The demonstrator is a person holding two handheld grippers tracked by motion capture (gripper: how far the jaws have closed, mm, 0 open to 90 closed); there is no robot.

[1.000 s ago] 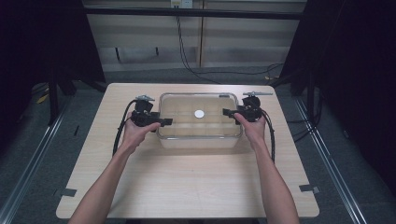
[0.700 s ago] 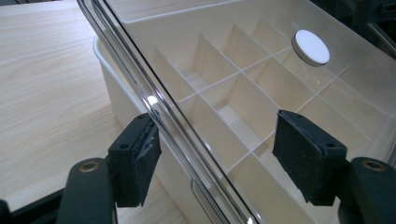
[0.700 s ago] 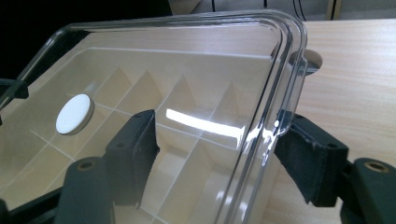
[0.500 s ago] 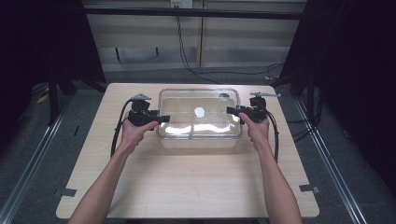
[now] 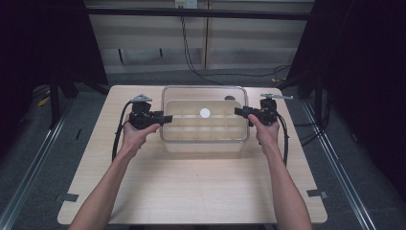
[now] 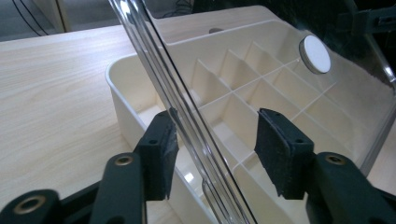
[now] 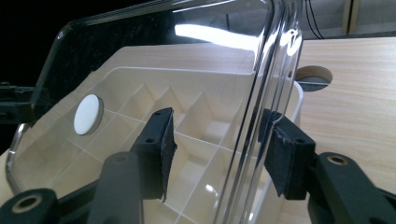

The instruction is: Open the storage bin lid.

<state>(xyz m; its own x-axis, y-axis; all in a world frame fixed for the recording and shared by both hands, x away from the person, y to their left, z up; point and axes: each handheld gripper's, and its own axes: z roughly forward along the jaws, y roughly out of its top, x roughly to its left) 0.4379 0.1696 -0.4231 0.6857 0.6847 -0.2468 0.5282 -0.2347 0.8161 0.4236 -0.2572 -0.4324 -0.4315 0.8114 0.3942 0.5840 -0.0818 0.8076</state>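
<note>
A clear lid (image 5: 205,114) with a white round disc (image 5: 205,113) is held above a cream divided box (image 5: 201,143) on the wooden table (image 5: 191,187). The left gripper (image 5: 165,118) and right gripper (image 5: 238,111) straddle its side edges, jaws apart. Forearms reach forward from the near edge. Dark curtains flank the room.

A light wooden table (image 5: 191,191) fills the middle of the high view. Grey floor (image 5: 28,158) borders it left and right. Black cables (image 5: 191,52) hang at top centre. A round hole (image 7: 314,77) marks the table at right in the right gripper view.
</note>
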